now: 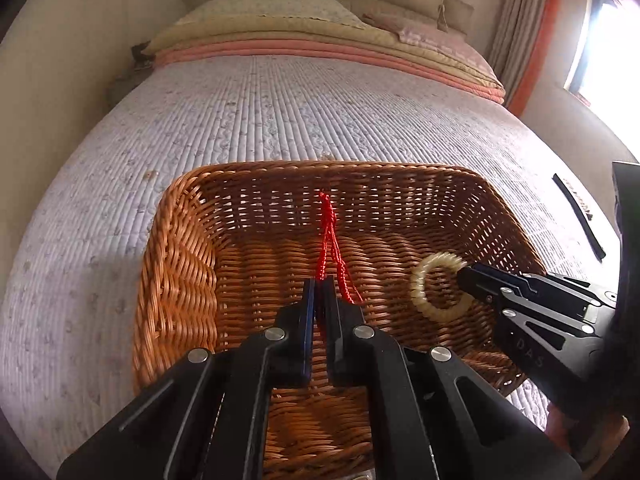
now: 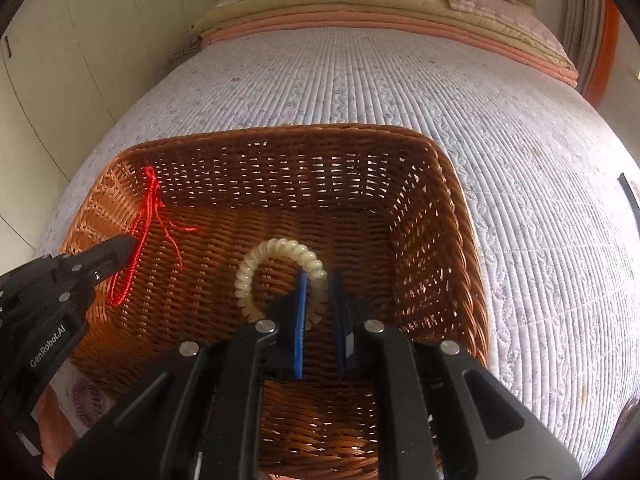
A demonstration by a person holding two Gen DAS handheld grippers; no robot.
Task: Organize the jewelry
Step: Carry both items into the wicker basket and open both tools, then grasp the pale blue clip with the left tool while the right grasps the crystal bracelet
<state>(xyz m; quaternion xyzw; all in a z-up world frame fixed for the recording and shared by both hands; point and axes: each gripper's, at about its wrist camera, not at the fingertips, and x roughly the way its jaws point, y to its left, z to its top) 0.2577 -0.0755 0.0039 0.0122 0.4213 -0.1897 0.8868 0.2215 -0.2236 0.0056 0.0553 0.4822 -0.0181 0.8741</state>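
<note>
A brown wicker basket (image 1: 168,264) (image 2: 460,208) sits on the quilted bed. My left gripper (image 1: 319,280) (image 2: 120,252) is shut on a red braided cord bracelet (image 1: 329,236) (image 2: 148,216) and holds it inside the basket, the cord sticking up past the fingertips. My right gripper (image 2: 319,276) (image 1: 464,276) is shut on a cream spiral coil bracelet (image 2: 276,252) (image 1: 428,280), also inside the basket, to the right of the red cord. The coil ring hangs to the left of the right fingers.
The bed's white quilt (image 1: 280,120) stretches away to stacked pink and beige blankets and pillows (image 1: 320,40). A thin black strip (image 1: 578,216) lies on the quilt right of the basket. A purple spiral coil (image 2: 86,400) lies outside the basket's near left corner.
</note>
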